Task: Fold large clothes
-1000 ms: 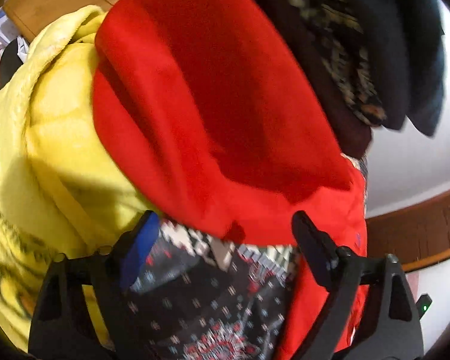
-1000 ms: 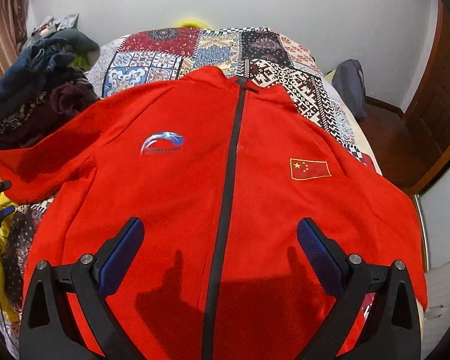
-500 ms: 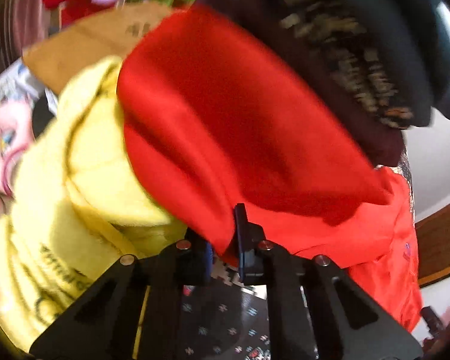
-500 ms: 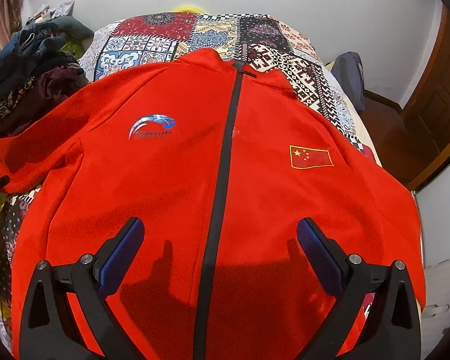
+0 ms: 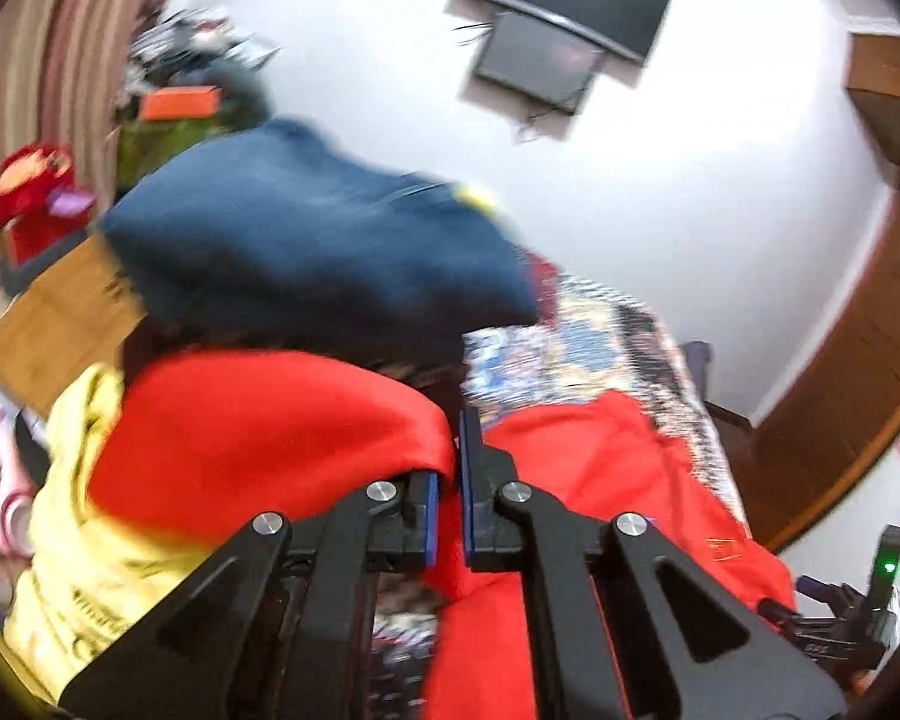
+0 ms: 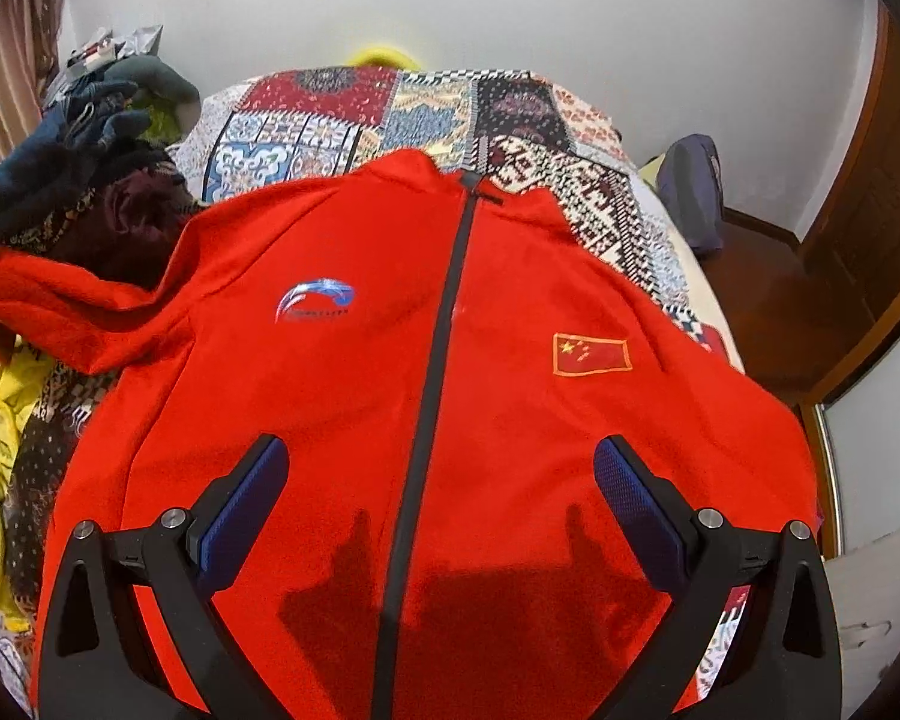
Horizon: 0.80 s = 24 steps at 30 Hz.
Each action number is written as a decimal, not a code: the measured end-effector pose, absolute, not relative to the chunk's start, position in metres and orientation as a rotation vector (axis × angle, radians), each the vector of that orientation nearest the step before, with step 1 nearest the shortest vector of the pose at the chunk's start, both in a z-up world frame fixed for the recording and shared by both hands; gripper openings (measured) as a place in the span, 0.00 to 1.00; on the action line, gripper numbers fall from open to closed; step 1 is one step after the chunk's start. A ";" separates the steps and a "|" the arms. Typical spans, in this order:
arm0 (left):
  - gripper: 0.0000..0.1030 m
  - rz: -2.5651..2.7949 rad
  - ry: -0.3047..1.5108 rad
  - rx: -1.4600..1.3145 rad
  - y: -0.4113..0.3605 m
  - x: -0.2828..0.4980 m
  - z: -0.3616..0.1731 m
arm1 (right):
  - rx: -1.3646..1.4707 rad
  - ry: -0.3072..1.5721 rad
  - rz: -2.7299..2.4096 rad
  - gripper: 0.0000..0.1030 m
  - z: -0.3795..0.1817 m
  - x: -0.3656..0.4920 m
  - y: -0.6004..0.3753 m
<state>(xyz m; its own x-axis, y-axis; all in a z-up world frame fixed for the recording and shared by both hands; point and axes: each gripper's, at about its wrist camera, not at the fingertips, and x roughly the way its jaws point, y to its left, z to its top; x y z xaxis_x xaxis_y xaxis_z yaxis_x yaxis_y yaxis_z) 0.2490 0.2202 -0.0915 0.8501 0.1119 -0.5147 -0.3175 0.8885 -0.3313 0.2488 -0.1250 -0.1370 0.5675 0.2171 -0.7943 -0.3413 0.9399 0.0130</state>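
Lying face-up along the bed (image 6: 330, 120), the red jacket (image 6: 354, 396) runs zip-lengthwise ahead of the spread-jawed, empty right gripper (image 6: 441, 483), while the left gripper (image 5: 457, 468), clenched on its sleeve (image 5: 258, 420), is nearer that side.

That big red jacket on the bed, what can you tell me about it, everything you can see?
The red jacket looks like soft fleece. It lies front up, zipped, on a patchwork bedspread. A dark zipper runs down the middle, with a blue swirl logo on one chest and a small flag patch on the other. One sleeve is pinched in the shut left gripper, beside a yellow garment. The open right gripper hovers above the lower front.
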 end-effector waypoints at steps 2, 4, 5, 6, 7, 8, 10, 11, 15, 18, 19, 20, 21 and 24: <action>0.04 0.188 0.487 -0.370 0.194 0.263 -0.075 | -0.144 0.903 0.330 0.98 -0.135 0.249 -0.129; 0.04 0.157 0.475 -0.324 0.175 0.272 -0.064 | -0.141 0.892 0.326 0.98 -0.132 0.251 -0.133; 0.04 0.130 0.472 -0.301 0.162 0.279 -0.059 | -0.138 0.886 0.324 0.98 -0.131 0.253 -0.135; 0.04 0.106 0.477 -0.280 0.148 0.288 -0.057 | -0.136 0.883 0.325 0.98 -0.130 0.253 -0.137; 0.04 0.088 0.486 -0.269 0.136 0.296 -0.056 | -0.132 0.879 0.325 0.98 -0.129 0.254 -0.139; 0.04 0.051 0.506 -0.255 0.121 0.308 -0.058 | -0.130 0.876 0.325 0.98 -0.128 0.255 -0.141; 0.04 0.013 0.537 -0.231 0.104 0.319 -0.065 | -0.130 0.872 0.323 0.98 -0.128 0.257 -0.144; 0.04 -0.013 0.569 -0.210 0.090 0.330 -0.071 | -0.132 0.870 0.321 0.98 -0.128 0.257 -0.146; 0.04 -0.093 0.679 -0.157 0.048 0.358 -0.101 | -0.134 0.874 0.314 0.98 -0.132 0.261 -0.153; 0.04 -0.143 0.776 -0.132 0.024 0.372 -0.134 | -0.128 0.882 0.310 0.98 -0.137 0.264 -0.157; 0.04 -0.152 0.807 -0.124 0.017 0.374 -0.144 | -0.127 0.886 0.308 0.98 -0.139 0.264 -0.158; 0.04 -0.165 0.850 -0.115 0.010 0.378 -0.157 | -0.126 0.890 0.307 0.98 -0.141 0.264 -0.159; 0.04 -0.175 0.873 -0.113 0.007 0.379 -0.165 | -0.127 0.897 0.305 0.98 -0.143 0.265 -0.160; 0.06 -0.215 0.973 -0.117 -0.003 0.381 -0.195 | -0.132 0.905 0.302 0.98 -0.148 0.264 -0.163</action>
<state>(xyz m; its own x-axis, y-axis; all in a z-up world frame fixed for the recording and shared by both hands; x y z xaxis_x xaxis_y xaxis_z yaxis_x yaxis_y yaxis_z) 0.3809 -0.0035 -0.1951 0.5435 -0.2327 -0.8065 0.1282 0.9725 -0.1943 0.2644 -0.1631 -0.1477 0.5793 0.2021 -0.7897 -0.3125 0.9498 0.0139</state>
